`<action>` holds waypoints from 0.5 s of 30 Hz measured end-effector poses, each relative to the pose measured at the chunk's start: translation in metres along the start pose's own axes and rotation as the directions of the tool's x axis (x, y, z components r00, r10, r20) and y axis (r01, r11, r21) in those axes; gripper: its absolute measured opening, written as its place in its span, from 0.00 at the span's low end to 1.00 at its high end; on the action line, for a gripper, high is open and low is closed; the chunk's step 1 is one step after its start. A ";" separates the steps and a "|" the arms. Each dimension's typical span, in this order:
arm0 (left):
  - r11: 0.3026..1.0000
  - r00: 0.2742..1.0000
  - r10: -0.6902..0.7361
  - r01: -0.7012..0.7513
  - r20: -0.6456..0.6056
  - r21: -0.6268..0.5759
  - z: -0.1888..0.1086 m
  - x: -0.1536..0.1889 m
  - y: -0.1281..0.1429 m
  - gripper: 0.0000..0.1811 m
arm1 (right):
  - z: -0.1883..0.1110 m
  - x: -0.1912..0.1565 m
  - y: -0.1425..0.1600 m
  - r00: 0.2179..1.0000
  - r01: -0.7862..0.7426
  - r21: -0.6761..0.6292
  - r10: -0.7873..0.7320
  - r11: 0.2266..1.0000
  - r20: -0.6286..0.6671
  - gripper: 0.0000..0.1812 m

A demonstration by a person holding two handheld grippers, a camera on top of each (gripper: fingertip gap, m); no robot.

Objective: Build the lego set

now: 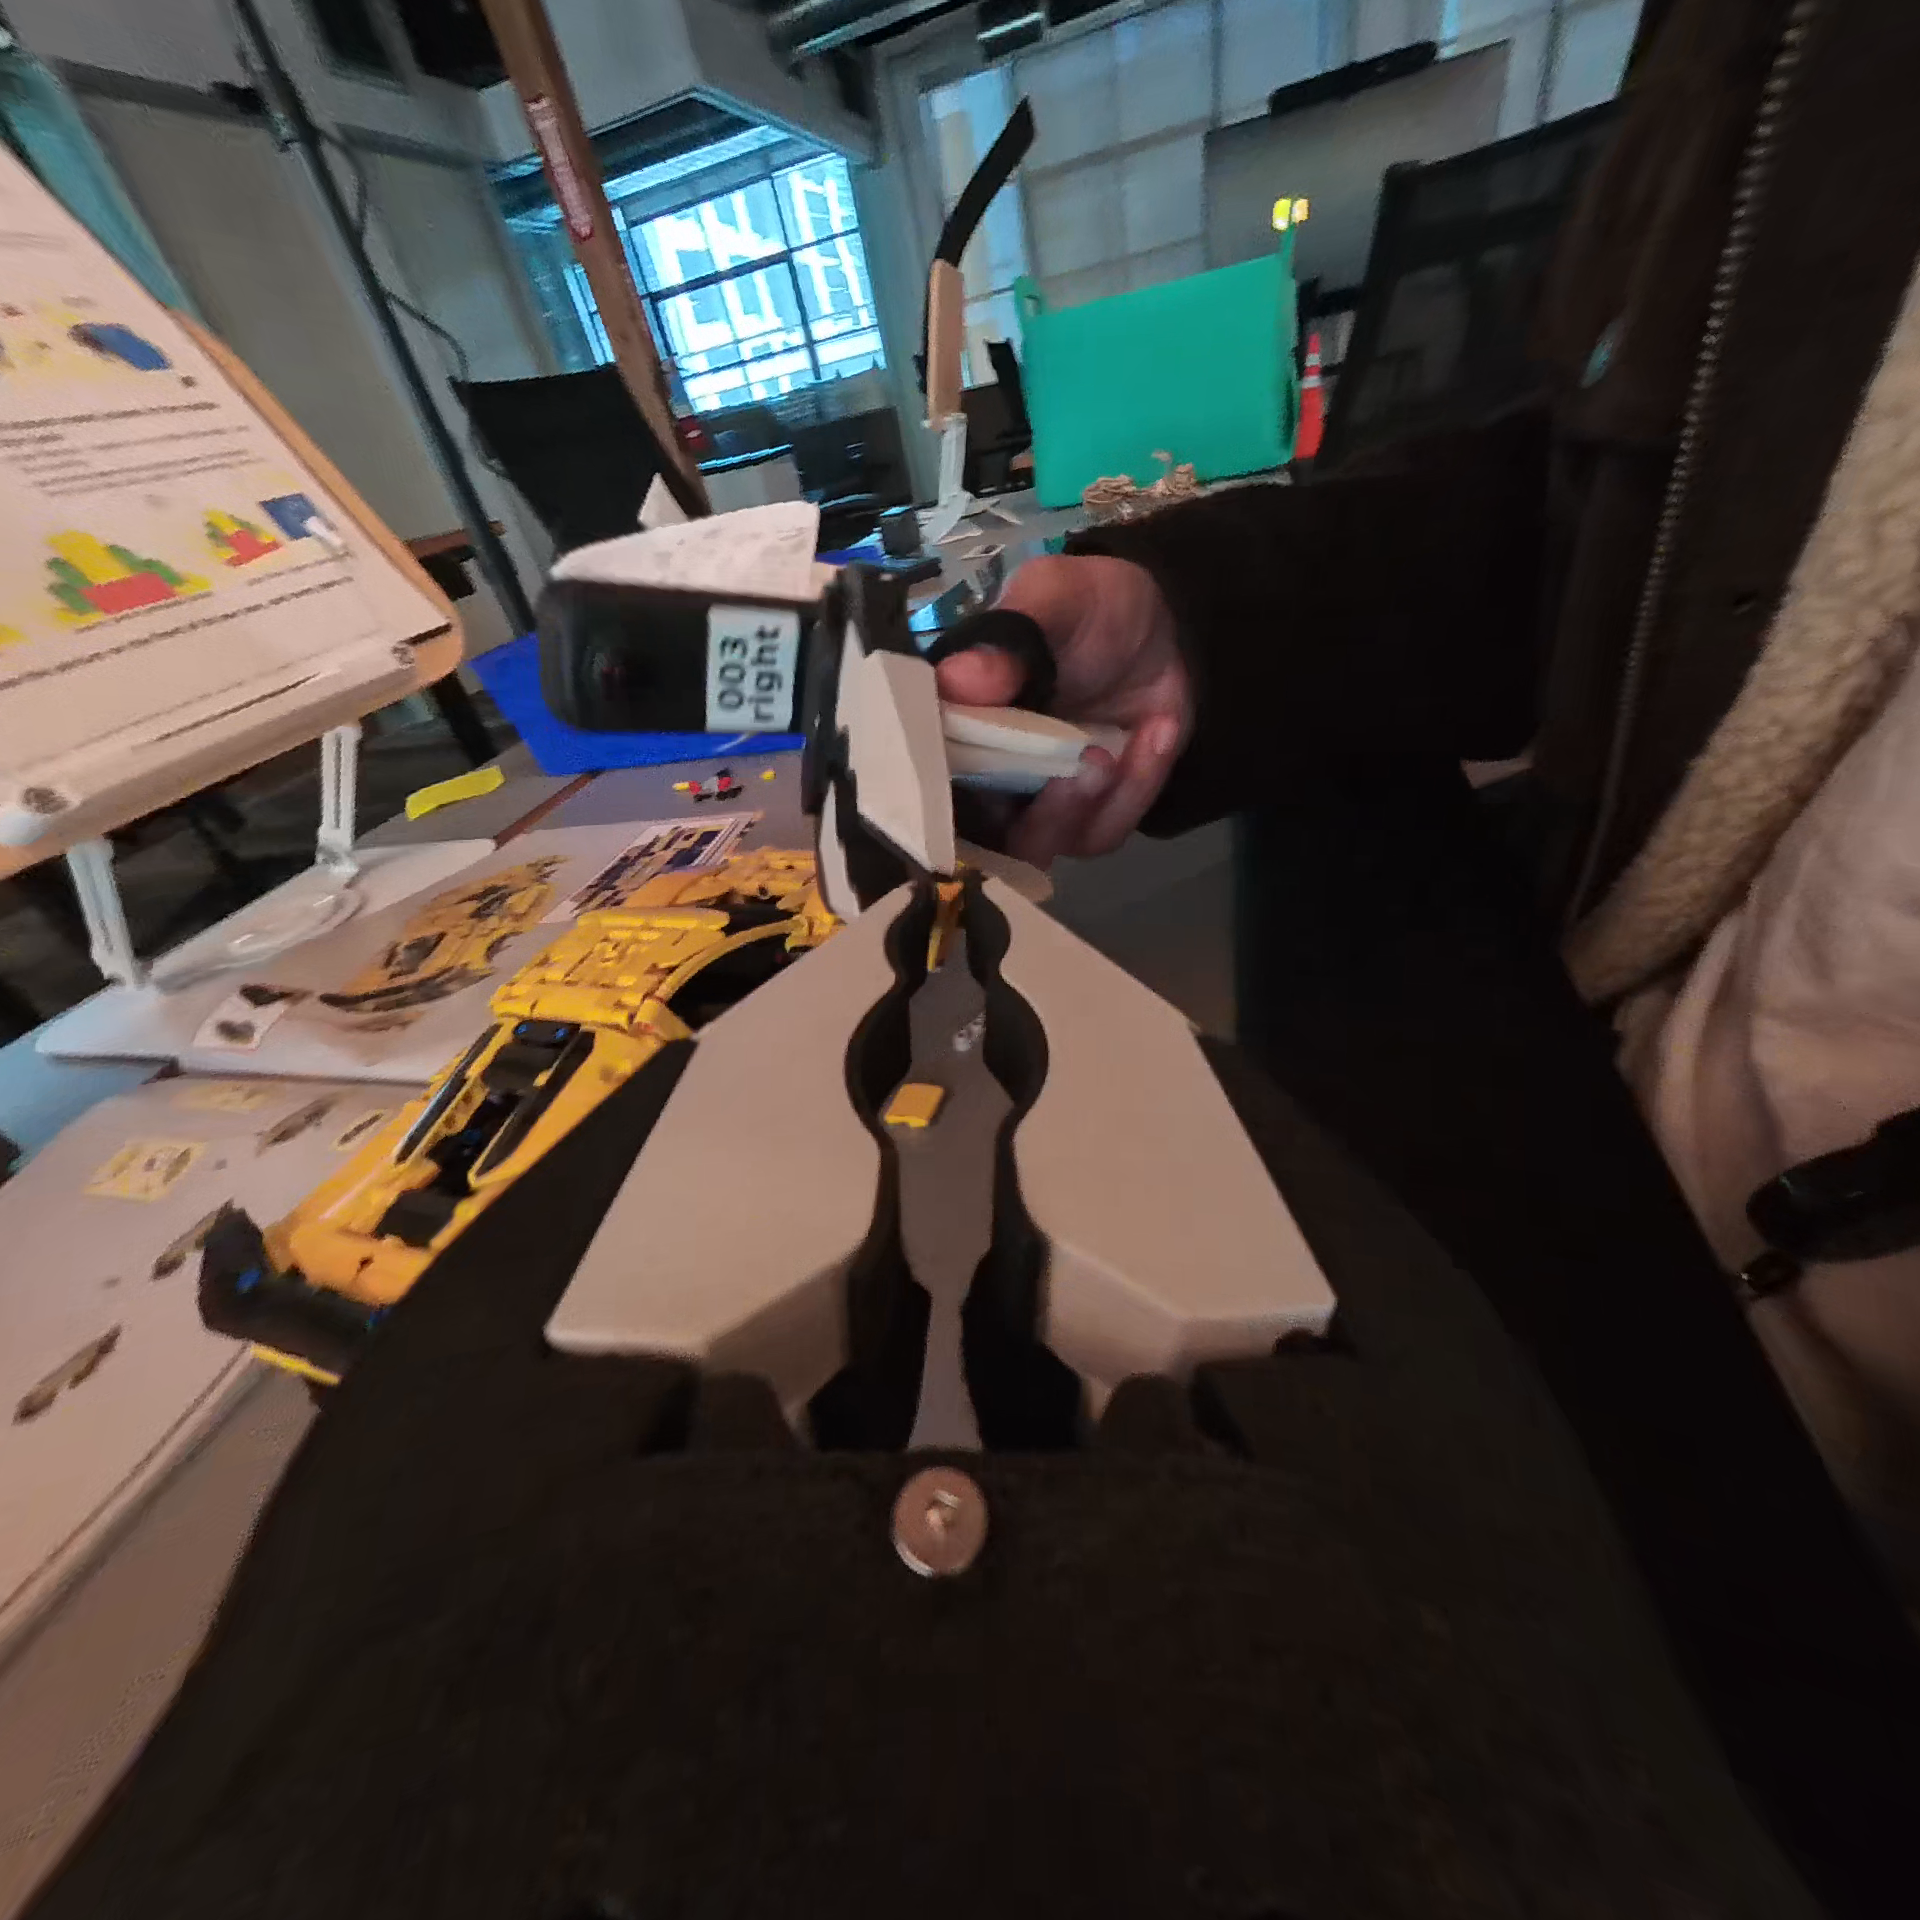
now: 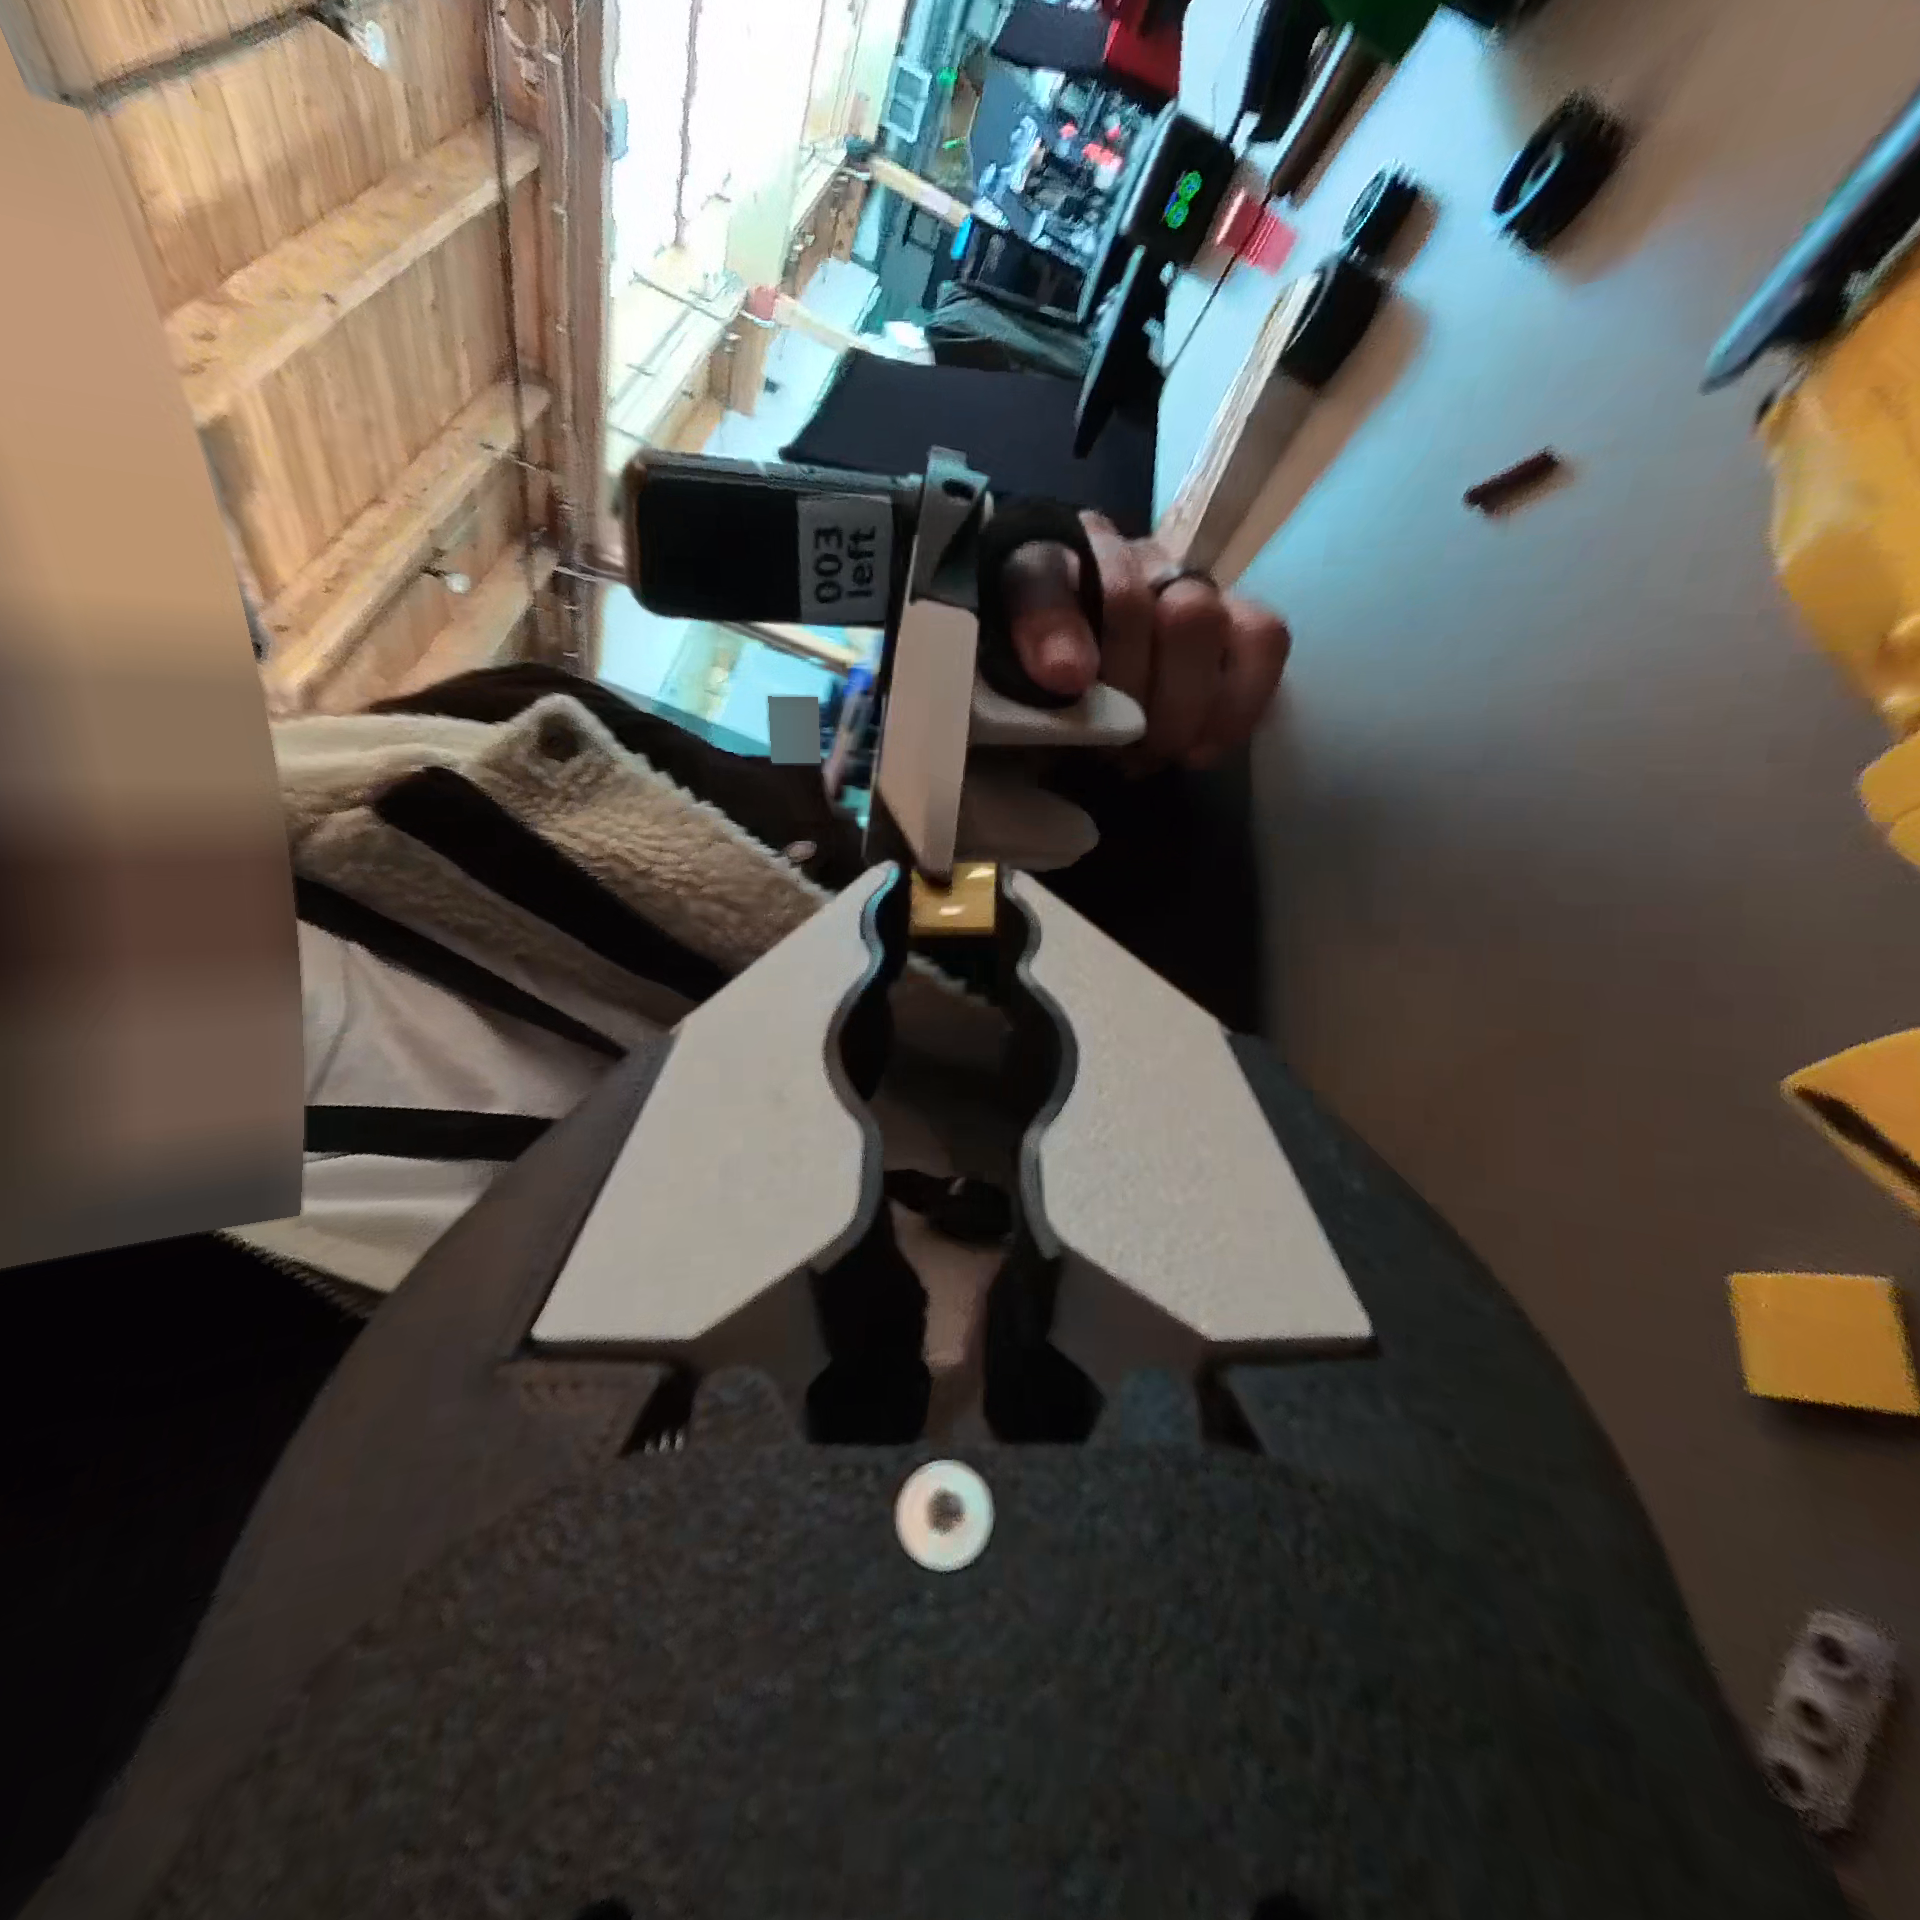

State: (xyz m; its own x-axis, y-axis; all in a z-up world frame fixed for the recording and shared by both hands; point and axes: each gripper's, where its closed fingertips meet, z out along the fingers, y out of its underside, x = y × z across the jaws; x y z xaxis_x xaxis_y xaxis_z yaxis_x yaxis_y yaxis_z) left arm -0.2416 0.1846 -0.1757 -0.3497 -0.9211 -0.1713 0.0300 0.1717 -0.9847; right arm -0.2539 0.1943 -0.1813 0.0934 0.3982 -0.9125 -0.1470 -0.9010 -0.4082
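two grippers, one small yellow piece held between them

left gripper (image 1: 948,894): raised above the table, jaws nearly together, tips nipping a small yellow piece (image 1: 948,902) at the far end. only an edge of the piece showed here. right gripper (image 1: 847,894) came in from the upper left, its tips meeting the same spot. hand (image 1: 1081,707) in a dark sleeve on its handle, finger through a black loop.

right gripper (image 2: 951,904), own view: jaws a narrow gap apart, clamped on the yellow piece (image 2: 951,906), flat square face toward the camera. left gripper (image 2: 935,868) tip touched the piece's top edge. hand (image 2: 1174,655) w/ a ring held it.

yellow car (image 1: 499,1101): part-built, black trim, lay on the grey table (image 1: 1132,935) to the left of & below the left gripper, well apart from the held piece.

misc on table:
- small yellow tile (image 1: 912,1104), loose, seen through the gap of the left jaws.
- printed sheets (image 1: 436,945) w/ yellow car pics, beside the car.
- instruction board (image 1: 156,540) on a white stand, far left.
- blue bin (image 1: 582,717) behind.
- black wheels (image 2: 1558,182), loose, far end of table in right view.
- yellow square plate (image 2: 1823,1351), flat, right edge.
- grey holed brick (image 2: 1818,1714), lower right.

person: dark jacket w/ pale fleece lining (image 1: 1766,779), close by on the right.
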 end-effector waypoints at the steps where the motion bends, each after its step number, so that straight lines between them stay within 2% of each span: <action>1: 0.999 0.999 -0.044 0.044 0.008 -0.006 -0.002 -0.001 0.003 0.03 | 0.001 0.003 -0.001 0.998 0.053 -0.002 -0.053 0.999 -0.046 0.09; 3: 0.986 0.987 -0.161 0.161 0.008 -0.031 -0.011 -0.002 0.011 0.07 | 0.004 0.023 0.000 0.950 0.207 -0.058 -0.215 0.977 -0.229 0.09; 4: 0.973 0.973 -0.227 0.228 0.034 -0.041 -0.018 -0.007 0.014 0.12 | 0.004 0.038 0.002 0.881 0.303 -0.131 -0.330 0.944 -0.338 0.09; 6: 0.938 0.935 -0.341 0.345 0.092 -0.028 -0.038 -0.022 0.016 0.15 | 0.006 0.065 0.012 0.678 0.458 -0.350 -0.576 0.817 -0.457 0.09; 8: 0.917 0.904 -0.397 0.398 0.159 0.030 -0.060 -0.039 0.014 0.15 | 0.008 0.091 0.021 0.461 0.496 -0.565 -0.752 0.659 -0.472 0.09; 9: 0.916 0.892 -0.401 0.397 0.206 0.063 -0.070 -0.049 0.014 0.15 | 0.012 0.099 0.026 0.397 0.492 -0.630 -0.798 0.602 -0.453 0.09; 11: 0.918 0.869 -0.397 0.380 0.295 0.116 -0.086 -0.067 0.016 0.15 | 0.023 0.105 0.031 0.362 0.501 -0.662 -0.830 0.557 -0.424 0.09; 15: 0.933 0.851 -0.360 0.329 0.382 0.145 -0.094 -0.081 0.021 0.15 | 0.029 0.116 0.030 0.385 0.483 -0.663 -0.819 0.571 -0.425 0.09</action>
State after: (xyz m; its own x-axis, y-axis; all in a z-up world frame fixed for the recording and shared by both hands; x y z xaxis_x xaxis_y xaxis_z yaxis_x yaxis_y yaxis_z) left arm -0.3003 0.2954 -0.1793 0.0487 -0.9794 0.1961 0.0491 -0.1938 -0.9798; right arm -0.2764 0.2181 -0.2999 0.5745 0.8185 -0.0061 0.6145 -0.4363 -0.6574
